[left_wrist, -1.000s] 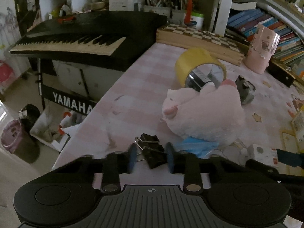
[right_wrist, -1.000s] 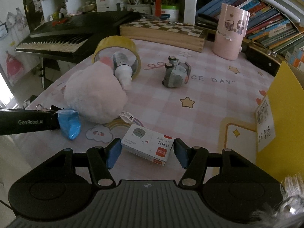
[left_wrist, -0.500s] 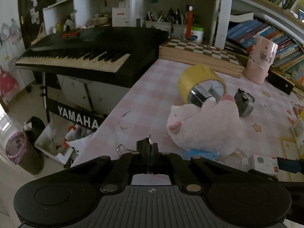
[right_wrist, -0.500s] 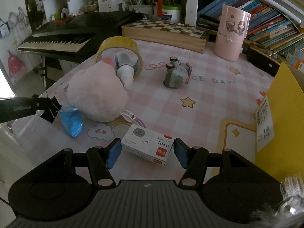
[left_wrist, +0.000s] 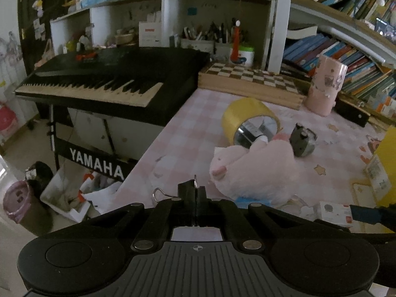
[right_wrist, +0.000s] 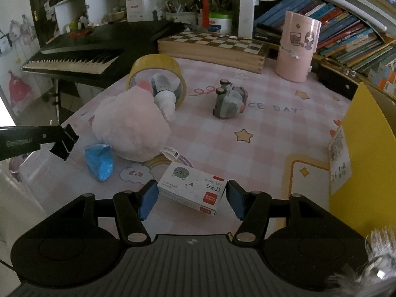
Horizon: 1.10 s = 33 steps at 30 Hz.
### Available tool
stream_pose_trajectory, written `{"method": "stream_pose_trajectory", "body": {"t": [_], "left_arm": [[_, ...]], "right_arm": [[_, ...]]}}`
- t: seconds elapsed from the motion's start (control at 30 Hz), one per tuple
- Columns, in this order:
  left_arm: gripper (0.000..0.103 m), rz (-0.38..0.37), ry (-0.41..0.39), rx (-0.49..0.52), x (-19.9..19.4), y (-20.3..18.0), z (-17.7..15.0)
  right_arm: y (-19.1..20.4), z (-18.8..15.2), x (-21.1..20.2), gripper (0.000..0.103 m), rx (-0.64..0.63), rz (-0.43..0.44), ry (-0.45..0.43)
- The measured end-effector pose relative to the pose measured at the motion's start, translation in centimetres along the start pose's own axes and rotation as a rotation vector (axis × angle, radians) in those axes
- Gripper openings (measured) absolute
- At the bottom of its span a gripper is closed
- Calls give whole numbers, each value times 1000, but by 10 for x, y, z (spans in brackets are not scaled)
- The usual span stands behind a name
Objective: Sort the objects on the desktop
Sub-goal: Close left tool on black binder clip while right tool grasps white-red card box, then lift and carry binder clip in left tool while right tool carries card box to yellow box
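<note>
My left gripper (left_wrist: 195, 195) is shut on a black binder clip (left_wrist: 189, 191), and one wire handle sticks out to the left. In the right wrist view the clip (right_wrist: 64, 142) hangs off the table at the left edge, in the left gripper (right_wrist: 58, 136). My right gripper (right_wrist: 191, 198) is low over the pink checked table (right_wrist: 259, 136). Its blue pads (right_wrist: 148, 199) press on both ends of a white staples box (right_wrist: 193, 189). A pink plush toy (right_wrist: 131, 128) lies between the two grippers, with a blue crumpled piece (right_wrist: 99, 160) beside it.
A yellow tape roll (right_wrist: 156, 61) with a white bottle (right_wrist: 164, 96) in it lies behind the plush. A grey toy car (right_wrist: 229, 101), a pink cup (right_wrist: 297, 49) and a chessboard box (right_wrist: 212, 47) stand further back. A yellow folder (right_wrist: 366, 160) rises at the right, a keyboard (left_wrist: 111, 79) at the left.
My left gripper closed on the binder clip and lifted it off the table. The right gripper and the staples box have not moved.
</note>
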<state>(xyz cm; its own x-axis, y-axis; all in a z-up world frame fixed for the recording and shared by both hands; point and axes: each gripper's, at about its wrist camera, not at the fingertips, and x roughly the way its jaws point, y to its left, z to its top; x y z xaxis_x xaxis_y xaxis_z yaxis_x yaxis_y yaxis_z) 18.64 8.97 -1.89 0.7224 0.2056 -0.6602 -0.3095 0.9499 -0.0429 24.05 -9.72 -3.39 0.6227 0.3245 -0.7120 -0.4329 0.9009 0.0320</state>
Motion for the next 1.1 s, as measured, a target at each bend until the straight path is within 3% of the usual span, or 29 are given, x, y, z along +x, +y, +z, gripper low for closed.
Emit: {"method": "stream_pose_trajectory", "body": {"t": [0.6,1.1], "left_arm": [[0,-152,-74,36,-60,-2,-11],[0,-251,-68,123,-121,8,-60]], "right_arm": [[5,-19,-55,58,111,-29,-55],[42,-79,-109,58,172,-69,-57]]}}
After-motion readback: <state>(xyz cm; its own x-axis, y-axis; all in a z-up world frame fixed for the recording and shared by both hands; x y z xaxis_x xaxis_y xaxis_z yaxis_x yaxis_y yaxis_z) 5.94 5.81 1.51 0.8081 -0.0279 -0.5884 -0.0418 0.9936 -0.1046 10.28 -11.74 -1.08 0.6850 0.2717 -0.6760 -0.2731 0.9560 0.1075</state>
